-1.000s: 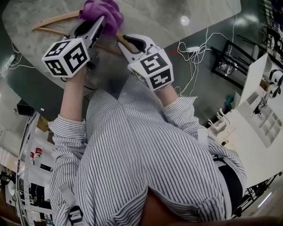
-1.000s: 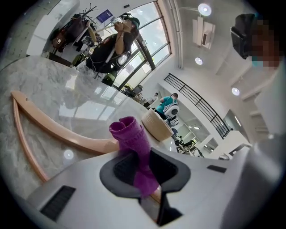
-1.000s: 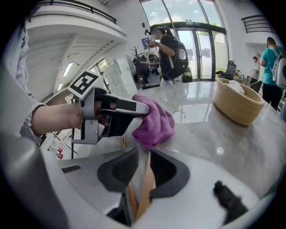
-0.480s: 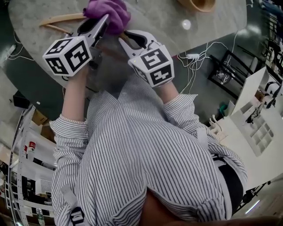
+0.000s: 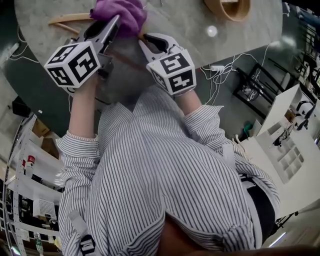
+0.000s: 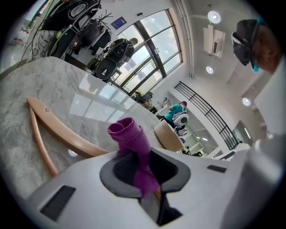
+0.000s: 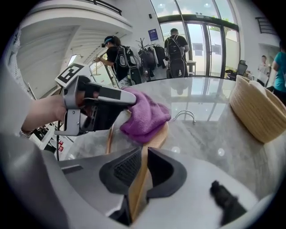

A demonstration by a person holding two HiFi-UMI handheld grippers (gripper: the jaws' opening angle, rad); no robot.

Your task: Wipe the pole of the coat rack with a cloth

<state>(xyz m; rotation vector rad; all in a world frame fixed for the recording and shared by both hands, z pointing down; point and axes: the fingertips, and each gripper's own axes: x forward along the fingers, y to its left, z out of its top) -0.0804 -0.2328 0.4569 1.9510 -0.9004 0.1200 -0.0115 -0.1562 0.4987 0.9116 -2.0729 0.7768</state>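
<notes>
Both holds unchanged — left gripper [image 5: 115, 23] on cloth [image 5: 123, 11], right gripper [image 5: 146, 42] on hanger [image 5: 66, 19].

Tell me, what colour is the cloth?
Purple. The cloth shows best in the right gripper view.

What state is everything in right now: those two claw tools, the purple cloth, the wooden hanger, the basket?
left gripper: shut on the purple cloth.
right gripper: shut on the wooden hanger.
purple cloth: bunched, against the wooden hanger.
wooden hanger: pinched at one arm.
basket: upright on the table.
</notes>
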